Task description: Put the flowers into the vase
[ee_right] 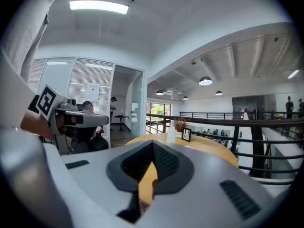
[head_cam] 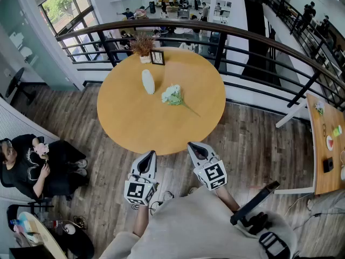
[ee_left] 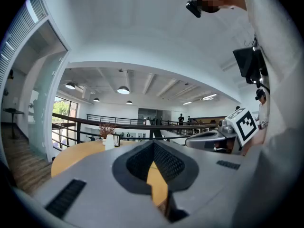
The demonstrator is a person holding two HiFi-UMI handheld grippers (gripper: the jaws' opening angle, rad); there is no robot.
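Two tools, the left tool (head_cam: 149, 156) and the right tool (head_cam: 193, 147), hover pressed together and empty off the tabletop's (head_cam: 135, 124) near edge, while the flowers (head_cam: 173, 95) lie near its middle beside the white vase (head_cam: 147, 82), probably light and crushable, best pinched by the thin stem.

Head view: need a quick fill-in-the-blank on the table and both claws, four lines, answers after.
1. In the head view the white vase is to the ___ of the flowers.
2. The flowers lie on the round table; ___ of them are in the vase.
3. The left claw and the right claw are both ___, gripping nothing.
4. The picture frame stands near the table's ___ edge, by the railing.

Answers: left; none; shut; far
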